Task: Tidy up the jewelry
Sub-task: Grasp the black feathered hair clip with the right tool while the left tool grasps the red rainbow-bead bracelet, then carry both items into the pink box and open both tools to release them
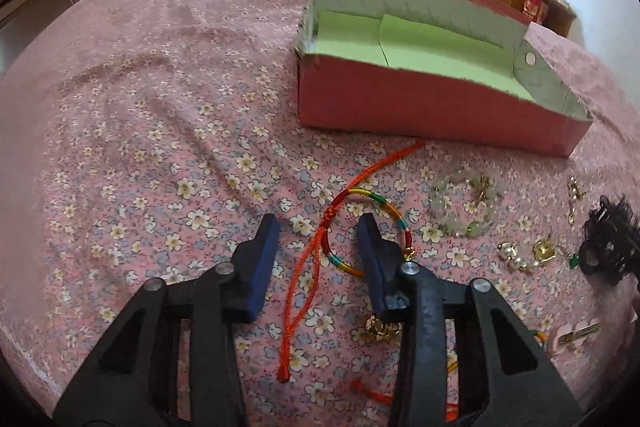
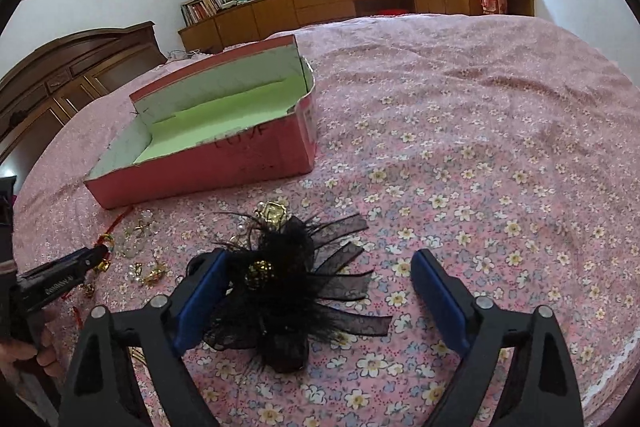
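The left gripper (image 1: 320, 227) hangs over a floral bedspread (image 1: 160, 147) with its 2 blue pads (image 1: 262, 267) apart. Between them lies the red cord (image 1: 308, 267) of a rainbow bracelet (image 1: 372, 207); the right-hand pad sits over the bracelet's ring, and neither pad seems to press on the cord, though the angle leaves that unsure. Ahead of this gripper and slightly right stands an open pink box (image 1: 420, 107) with a green floor. To the gripper's right lie a clear bead bracelet (image 1: 464, 207), then pearl and gold earrings (image 1: 524, 255), and a gold charm (image 1: 382, 329) shows just under its right finger.

The right gripper (image 2: 320, 267) has its pads wide apart around a black lace hair clip (image 2: 280, 287). The left pad (image 2: 200, 291) lies against the clip's lace edge; the right pad is well clear of it. The box (image 2: 208, 163) stands ahead and to the left of this gripper. The left gripper (image 2: 60, 275), held by a hand (image 2: 40, 351), shows at its far left.
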Available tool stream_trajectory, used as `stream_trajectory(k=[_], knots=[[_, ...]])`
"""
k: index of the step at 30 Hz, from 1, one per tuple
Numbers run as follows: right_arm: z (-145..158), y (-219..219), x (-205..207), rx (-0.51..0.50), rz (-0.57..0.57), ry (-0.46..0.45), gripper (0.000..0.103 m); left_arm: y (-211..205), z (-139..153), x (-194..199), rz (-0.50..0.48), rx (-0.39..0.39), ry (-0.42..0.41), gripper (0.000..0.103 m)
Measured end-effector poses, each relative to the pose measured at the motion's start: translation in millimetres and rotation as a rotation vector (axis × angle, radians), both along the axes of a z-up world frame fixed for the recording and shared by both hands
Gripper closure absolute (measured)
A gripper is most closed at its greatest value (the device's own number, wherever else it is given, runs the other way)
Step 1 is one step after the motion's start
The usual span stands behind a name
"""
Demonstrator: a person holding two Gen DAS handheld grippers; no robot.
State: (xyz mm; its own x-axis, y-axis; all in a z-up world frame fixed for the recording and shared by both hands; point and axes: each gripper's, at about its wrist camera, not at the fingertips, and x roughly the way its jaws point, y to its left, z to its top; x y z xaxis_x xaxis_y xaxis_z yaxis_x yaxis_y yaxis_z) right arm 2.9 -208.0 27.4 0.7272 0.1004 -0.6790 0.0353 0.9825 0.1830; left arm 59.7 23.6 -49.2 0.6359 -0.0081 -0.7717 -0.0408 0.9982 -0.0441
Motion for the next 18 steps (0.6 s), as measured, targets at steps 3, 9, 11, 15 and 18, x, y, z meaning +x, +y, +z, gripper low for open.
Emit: stream_trajectory(k=[3,9,11,15,18], knots=[[-2,1,2,0.012,0.009,-0.004,0.023,-2,1,0,-0.016,-0.007,-0.008,0.088],[0,8,0,0.037,0.049,-0.022,0.045,-9,4,-2,-0.045,-0.019,-0.02,0.103],[2,10,-3,0.036,0.042,-0.03,0.051,-7,8,-8,-0.036,-0.027,-0.046,0.103],[4,17,-7,0.027,0.067,-0.036,0.068,-8,16,-17,-0.043,-0.04,-0.07,0.103],[6,19,-11,0.013,0.076,-0.049,0.073,-4,22,-27,-0.047,-0.051,-0.094,0.103]])
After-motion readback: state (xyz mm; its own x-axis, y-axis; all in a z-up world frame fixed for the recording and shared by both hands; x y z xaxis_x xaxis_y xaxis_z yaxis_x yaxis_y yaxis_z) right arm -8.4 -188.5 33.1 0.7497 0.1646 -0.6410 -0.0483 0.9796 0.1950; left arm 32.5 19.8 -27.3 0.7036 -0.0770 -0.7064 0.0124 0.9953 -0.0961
